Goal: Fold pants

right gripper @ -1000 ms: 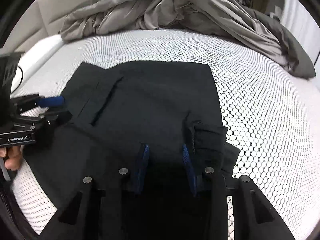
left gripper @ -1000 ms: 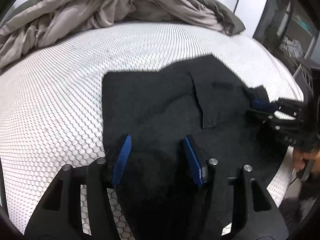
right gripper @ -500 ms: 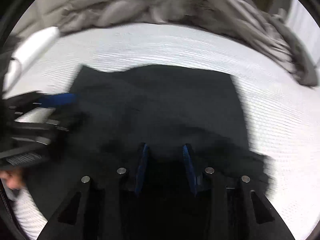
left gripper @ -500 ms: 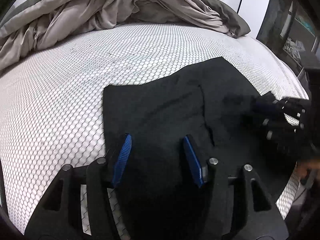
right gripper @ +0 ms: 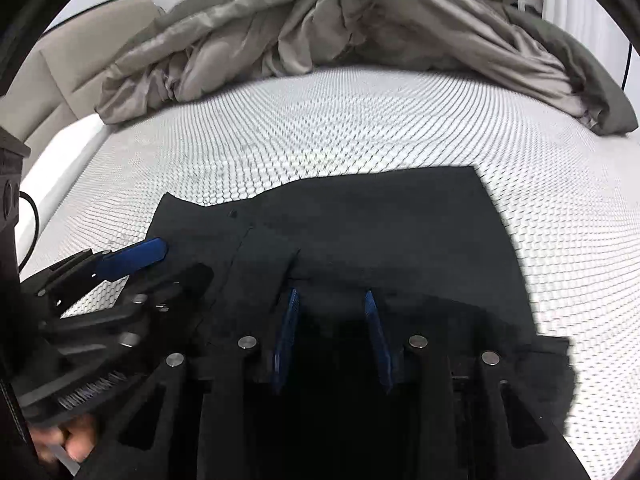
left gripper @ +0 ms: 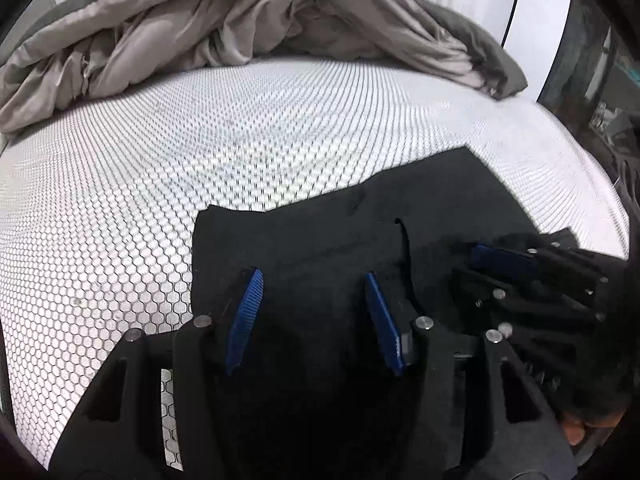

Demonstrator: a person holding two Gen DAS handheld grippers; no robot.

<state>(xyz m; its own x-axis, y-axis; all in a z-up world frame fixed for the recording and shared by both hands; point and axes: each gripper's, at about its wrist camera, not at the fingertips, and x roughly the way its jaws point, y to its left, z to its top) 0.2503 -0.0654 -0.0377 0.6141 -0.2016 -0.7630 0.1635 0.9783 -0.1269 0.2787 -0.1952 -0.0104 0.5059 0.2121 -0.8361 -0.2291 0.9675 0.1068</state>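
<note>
Black pants (left gripper: 328, 240) lie folded on a white honeycomb-patterned mattress (left gripper: 160, 168); they also show in the right wrist view (right gripper: 392, 224). My left gripper (left gripper: 312, 280) is open, its blue pads over the near part of the cloth, holding nothing. My right gripper (right gripper: 332, 300) is open with a narrower gap, low over the pants' near edge. Each gripper shows in the other's view: the right gripper (left gripper: 520, 276) at the pants' right side, the left gripper (right gripper: 132, 264) at their left side.
A crumpled grey-beige duvet (left gripper: 240, 20) is piled along the far side of the bed, also in the right wrist view (right gripper: 340, 28). A beige headboard (right gripper: 76, 60) stands at the left. Dark furniture (left gripper: 600, 80) stands beyond the bed's right edge.
The right gripper let go of the bunched cloth it held and the pants now lie flatter. Both grippers have drawn back toward the near edge; the left stayed open.
</note>
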